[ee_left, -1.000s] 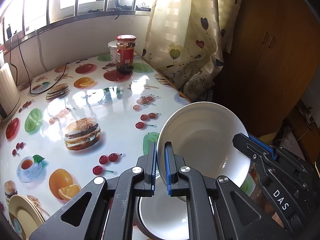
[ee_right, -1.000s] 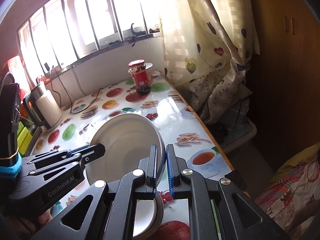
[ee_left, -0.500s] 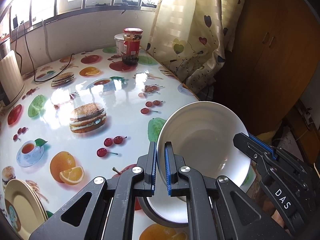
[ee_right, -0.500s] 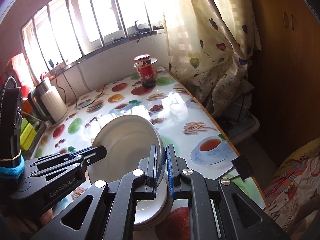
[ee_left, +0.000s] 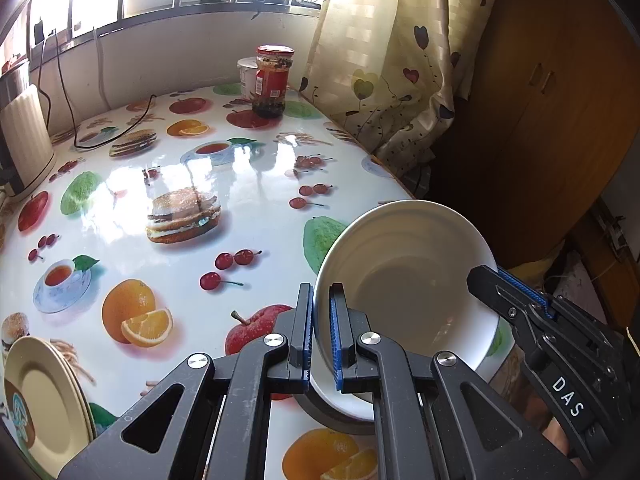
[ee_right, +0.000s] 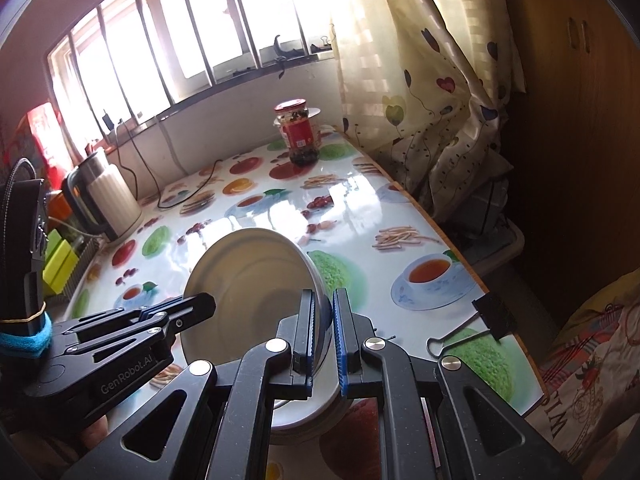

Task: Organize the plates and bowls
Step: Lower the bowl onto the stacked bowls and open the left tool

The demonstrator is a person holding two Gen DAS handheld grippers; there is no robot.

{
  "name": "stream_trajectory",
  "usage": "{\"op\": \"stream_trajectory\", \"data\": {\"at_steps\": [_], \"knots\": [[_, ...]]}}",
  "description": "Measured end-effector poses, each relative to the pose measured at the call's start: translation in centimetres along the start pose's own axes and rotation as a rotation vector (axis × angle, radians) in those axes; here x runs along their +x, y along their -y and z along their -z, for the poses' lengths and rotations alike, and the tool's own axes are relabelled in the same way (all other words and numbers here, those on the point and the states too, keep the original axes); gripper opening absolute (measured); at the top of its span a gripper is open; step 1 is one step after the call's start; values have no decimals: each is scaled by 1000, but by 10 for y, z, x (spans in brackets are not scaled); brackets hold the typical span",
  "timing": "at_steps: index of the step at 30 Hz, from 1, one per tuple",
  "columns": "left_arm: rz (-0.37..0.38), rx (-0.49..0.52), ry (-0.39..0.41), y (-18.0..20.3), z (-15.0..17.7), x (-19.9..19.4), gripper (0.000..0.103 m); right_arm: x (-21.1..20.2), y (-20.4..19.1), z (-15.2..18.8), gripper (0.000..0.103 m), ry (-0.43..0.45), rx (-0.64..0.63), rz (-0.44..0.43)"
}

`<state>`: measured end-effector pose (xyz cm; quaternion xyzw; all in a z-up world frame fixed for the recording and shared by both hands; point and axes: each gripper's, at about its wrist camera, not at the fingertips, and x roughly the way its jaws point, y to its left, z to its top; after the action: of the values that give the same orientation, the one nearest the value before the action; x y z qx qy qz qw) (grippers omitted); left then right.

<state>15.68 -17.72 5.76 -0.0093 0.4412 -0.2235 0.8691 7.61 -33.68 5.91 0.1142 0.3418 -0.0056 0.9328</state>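
The white bowl [ee_left: 404,292] is hanging tilted in the lower right of the left wrist view, glossy and smooth, just above another white bowl [ee_left: 340,400] sitting in a gray one near the bottom. The left gripper [ee_left: 320,336] is clamping its near rim, and the right gripper [ee_right: 324,336] is pinching the opposite rim. Looks like the stacking step; next it needs lowering level into the nest. Cream plates [ee_left: 44,400] are waiting lower left on the shiny fruit-print table [ee_left: 240,168].
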Motion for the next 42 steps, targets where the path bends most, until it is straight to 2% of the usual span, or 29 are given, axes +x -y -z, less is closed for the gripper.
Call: {"op": "stream_trajectory", "data": {"at_steps": [18,42], "knots": [[-11,-10,-42,-4,12,7,8,9,1,16,10,-38,10,-7],[-12,-23,-67,-5,12,16,8,22,5,18,10,-72,24,-9]]}}
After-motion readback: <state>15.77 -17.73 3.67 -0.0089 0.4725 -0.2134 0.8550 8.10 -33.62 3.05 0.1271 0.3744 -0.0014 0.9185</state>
